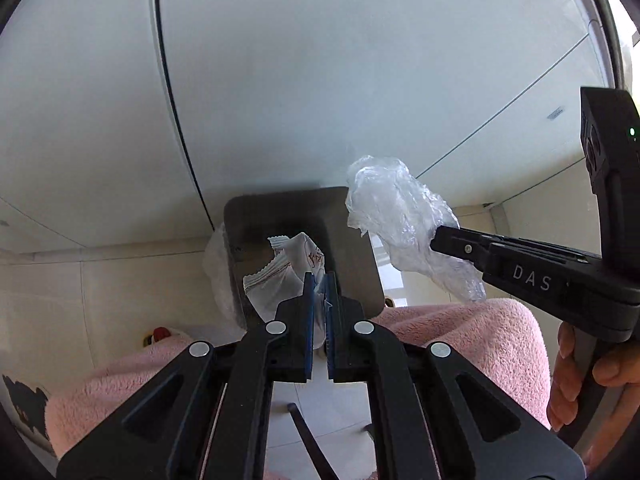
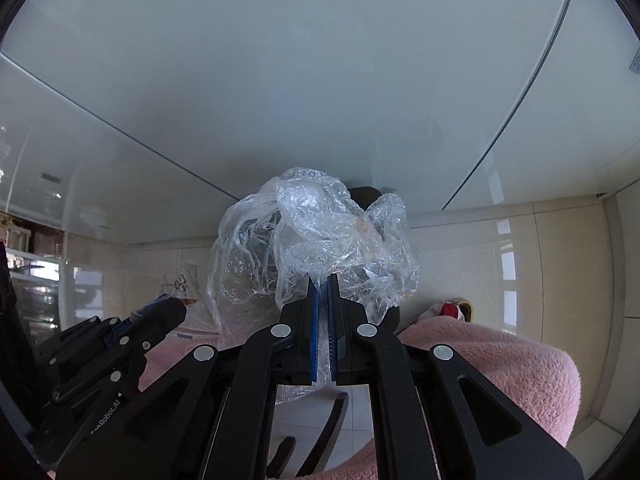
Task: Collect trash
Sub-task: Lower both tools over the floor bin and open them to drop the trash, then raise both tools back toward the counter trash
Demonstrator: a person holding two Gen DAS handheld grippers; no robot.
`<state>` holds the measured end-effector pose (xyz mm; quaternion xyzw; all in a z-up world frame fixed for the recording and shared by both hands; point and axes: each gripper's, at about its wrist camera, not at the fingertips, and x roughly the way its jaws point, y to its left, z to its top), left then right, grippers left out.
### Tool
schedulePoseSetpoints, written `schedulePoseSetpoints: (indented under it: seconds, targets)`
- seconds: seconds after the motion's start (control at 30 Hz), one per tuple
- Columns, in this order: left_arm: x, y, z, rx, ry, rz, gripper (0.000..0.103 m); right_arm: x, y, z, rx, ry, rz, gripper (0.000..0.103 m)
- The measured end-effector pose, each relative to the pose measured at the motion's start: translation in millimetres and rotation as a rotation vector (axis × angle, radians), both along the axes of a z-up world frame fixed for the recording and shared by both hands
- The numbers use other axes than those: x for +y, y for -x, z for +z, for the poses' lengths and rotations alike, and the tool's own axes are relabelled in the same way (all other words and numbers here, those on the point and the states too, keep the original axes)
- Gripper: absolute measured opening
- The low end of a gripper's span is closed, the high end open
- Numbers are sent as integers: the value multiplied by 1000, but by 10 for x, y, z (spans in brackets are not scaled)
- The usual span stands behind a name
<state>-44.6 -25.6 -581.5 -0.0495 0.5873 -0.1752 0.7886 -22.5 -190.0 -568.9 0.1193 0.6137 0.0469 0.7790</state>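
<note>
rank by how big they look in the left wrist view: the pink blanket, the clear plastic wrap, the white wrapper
1. pink blanket, largest by far
2. clear plastic wrap, held by the right gripper
3. white wrapper, held by the left gripper, which hides part of it, so 2 and 3 are unsure

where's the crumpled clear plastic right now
The crumpled clear plastic is pinched in the right gripper, held up over the pink fleece, just right of the dark bin.

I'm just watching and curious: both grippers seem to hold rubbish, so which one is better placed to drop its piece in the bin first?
Probably the left gripper: its jaws hold the white wrapper right over the dark bin. The right gripper, clamping the clear plastic wrap, sits off to the bin's side.
</note>
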Motion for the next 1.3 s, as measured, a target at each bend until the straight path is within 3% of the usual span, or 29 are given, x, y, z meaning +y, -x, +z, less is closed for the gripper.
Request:
schedulePoseSetpoints:
  seconds: [0.23,0.53,0.6,0.63,0.67,0.73,0.8,1.0,1.1,1.3]
  targets:
    - [-52,-133,-466,111,16,21,4,-54,-244,-421,107,-32,-15,6]
    - [-99,-300,-610,163,7,26,12,95,-446,-581,142,-43,31,11]
    - [-74,-290,-598,162,-1,32,23,106,-470,-564,153,-51,16,35]
    - [-71,-286,-583,156,-5,38,27,71,-478,-554,141,-54,-1,64]
    - [-50,-279,-562,148,-8,44,34,62,-469,-511,120,-58,-19,71]
    - [-34,-282,-537,138,-10,53,38,63,-483,-460,106,-53,-27,70]
    - [-14,-264,-465,121,-10,58,50,67,-479,-390,93,-55,-31,71]
    - [63,-131,-41,23,-33,82,88,-3,-344,77,-42,-27,-43,99]
    - [85,-61,275,-42,-37,93,95,-65,-233,391,-110,-1,-57,100]
    - [132,108,922,-180,-36,79,95,-190,40,1109,-246,8,-70,100]
